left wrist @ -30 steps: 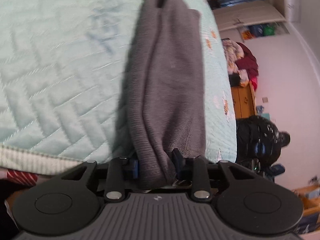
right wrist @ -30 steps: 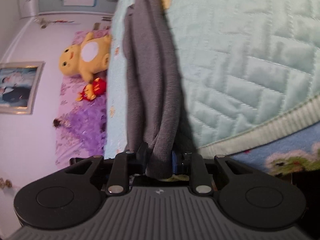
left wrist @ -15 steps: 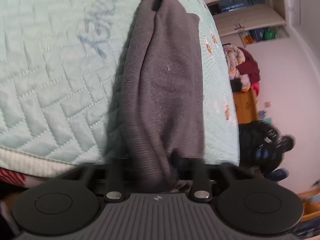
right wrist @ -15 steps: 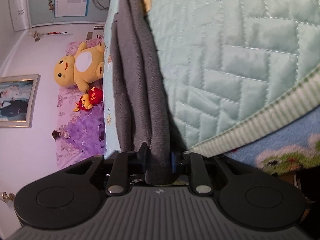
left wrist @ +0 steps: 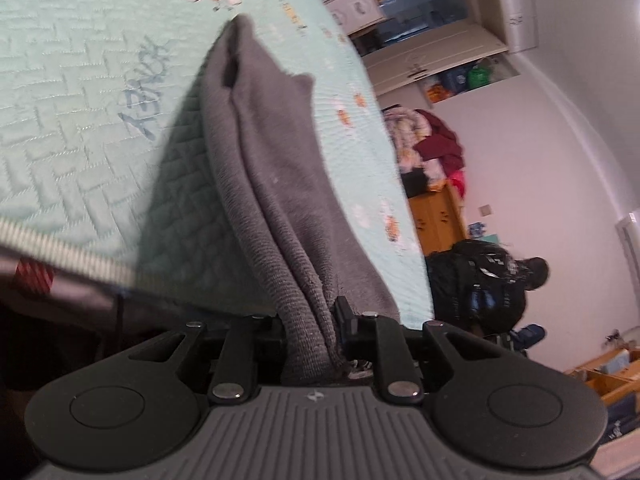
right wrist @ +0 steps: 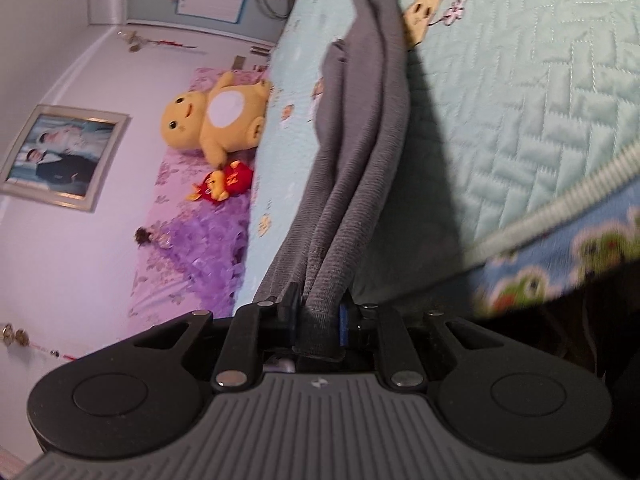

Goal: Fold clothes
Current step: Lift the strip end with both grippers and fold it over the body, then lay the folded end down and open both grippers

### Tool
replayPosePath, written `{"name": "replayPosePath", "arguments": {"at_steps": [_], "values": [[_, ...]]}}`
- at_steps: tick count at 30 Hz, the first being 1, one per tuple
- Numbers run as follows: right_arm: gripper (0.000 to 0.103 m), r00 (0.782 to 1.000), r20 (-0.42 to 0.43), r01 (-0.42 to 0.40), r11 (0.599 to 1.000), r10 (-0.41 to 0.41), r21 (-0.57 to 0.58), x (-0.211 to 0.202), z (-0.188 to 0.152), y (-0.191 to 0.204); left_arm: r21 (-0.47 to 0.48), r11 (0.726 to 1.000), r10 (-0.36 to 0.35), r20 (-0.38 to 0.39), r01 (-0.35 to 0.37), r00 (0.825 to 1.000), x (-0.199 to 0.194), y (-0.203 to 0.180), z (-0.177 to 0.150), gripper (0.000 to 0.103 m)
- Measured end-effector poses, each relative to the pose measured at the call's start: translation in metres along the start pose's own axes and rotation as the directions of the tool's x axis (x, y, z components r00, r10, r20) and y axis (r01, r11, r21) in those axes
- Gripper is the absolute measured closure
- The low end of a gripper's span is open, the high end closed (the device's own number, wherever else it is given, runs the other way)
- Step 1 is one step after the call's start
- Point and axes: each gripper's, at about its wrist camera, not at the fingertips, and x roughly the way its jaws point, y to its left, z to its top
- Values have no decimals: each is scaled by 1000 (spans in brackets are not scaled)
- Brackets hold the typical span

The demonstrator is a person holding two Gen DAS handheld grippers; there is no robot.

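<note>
Both the left gripper (left wrist: 310, 330) and right gripper (right wrist: 318, 316), jaws just tightened, pinch the grey garment (left wrist: 280, 184) off the bed's (left wrist: 80, 128) near edge, presumably to fold it over.

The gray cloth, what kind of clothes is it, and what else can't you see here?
- Gray cloth: both views show only a bunched strip, so its kind is unclear.
- Its pinched ends: hidden inside the left gripper and right gripper.
- Bedspread writing: blurred in the left wrist view.
- Framed picture: too small for detail in the right wrist view.
</note>
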Motion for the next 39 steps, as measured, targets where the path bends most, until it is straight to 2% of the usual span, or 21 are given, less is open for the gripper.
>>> {"name": "replayPosePath", "arguments": {"at_steps": [4,7,10,17,20,27,33,39], "values": [[85,999,-14,-46,999,45,-16,-19,-24,24,27,999,-46,35,46,998,-19,-27,-9,82],[85,996,-9,-86,996,86,-28,-29,-27,40,54,996,-76,64,73,995,-31,-44,-9,82],[85,992,9,-127,991,128,-44,-35,-21,54,54,994,-98,85,94,992,-27,-50,11,81],[85,986,80,-143,990,144,-14,-15,42,67,-5,998,-65,112,66,992,3,-55,83,81],[85,983,111,-151,988,146,36,-6,71,66,-5,999,-38,104,38,994,19,-62,113,81],[85,979,152,-143,988,133,56,21,139,71,-5,1000,7,90,-6,996,58,-65,180,81],[85,977,178,-141,984,120,110,54,199,65,-43,998,57,59,-54,997,104,-49,243,81],[85,976,210,-106,973,62,205,92,261,35,-93,989,113,-13,-113,994,164,-14,298,81]]}}
